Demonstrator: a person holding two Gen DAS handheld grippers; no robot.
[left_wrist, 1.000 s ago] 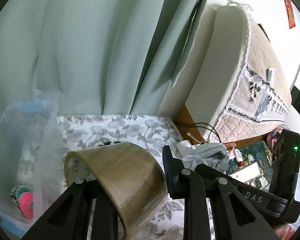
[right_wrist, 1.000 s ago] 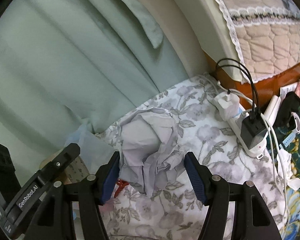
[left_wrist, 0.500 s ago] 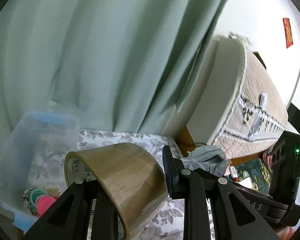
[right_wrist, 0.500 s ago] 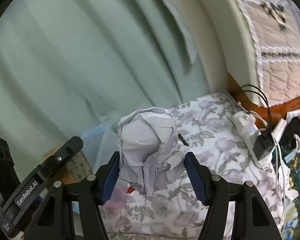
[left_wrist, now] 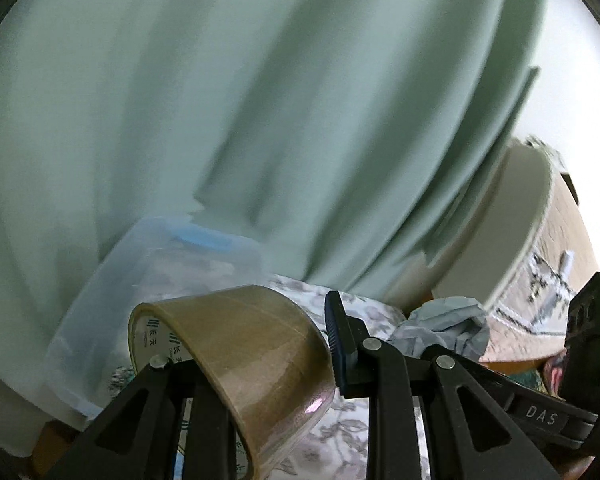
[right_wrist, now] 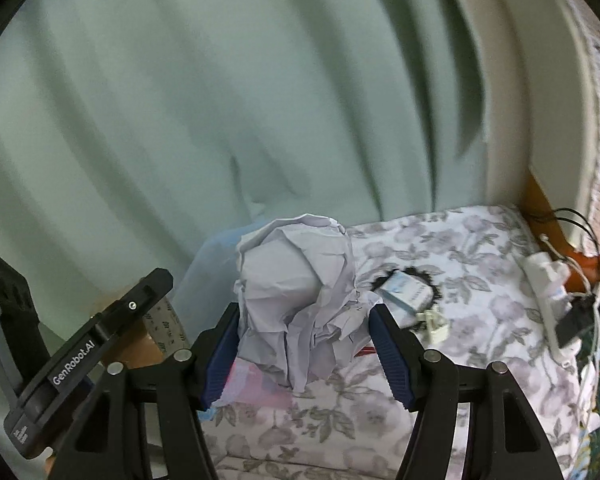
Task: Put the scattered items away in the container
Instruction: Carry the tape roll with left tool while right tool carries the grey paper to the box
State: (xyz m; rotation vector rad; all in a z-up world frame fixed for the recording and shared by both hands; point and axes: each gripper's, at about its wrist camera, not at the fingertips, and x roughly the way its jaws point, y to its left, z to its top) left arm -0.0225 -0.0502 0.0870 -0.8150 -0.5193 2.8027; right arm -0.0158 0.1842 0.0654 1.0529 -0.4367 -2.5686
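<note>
A roll of brown packing tape (left_wrist: 256, 344) hangs above the table, and my left gripper (left_wrist: 252, 360) is shut on its wall, one finger inside the ring. Just behind the roll stands a clear plastic container (left_wrist: 112, 280) with a blue latch. My right gripper (right_wrist: 304, 344) is shut on a crumpled ball of white paper (right_wrist: 296, 292), pressed between its blue pads (right_wrist: 220, 356). That paper ball (left_wrist: 444, 328) also shows at the right of the left wrist view. The container (right_wrist: 204, 268) peeks out behind the paper, and the left gripper's body (right_wrist: 88, 348) lies at the lower left.
A flowered cloth (right_wrist: 480, 320) covers the table. On it lie a small box ringed by a black band (right_wrist: 408, 292), a white clip (right_wrist: 432, 324) and a power strip with chargers (right_wrist: 552, 284). A green curtain (left_wrist: 260, 120) hangs behind, a quilted mattress (left_wrist: 540, 248) leans at right.
Both grippers have risen and swung left with their loads. The container has slid from the left edge toward the middle of the left wrist view; the power strip has drifted right.
</note>
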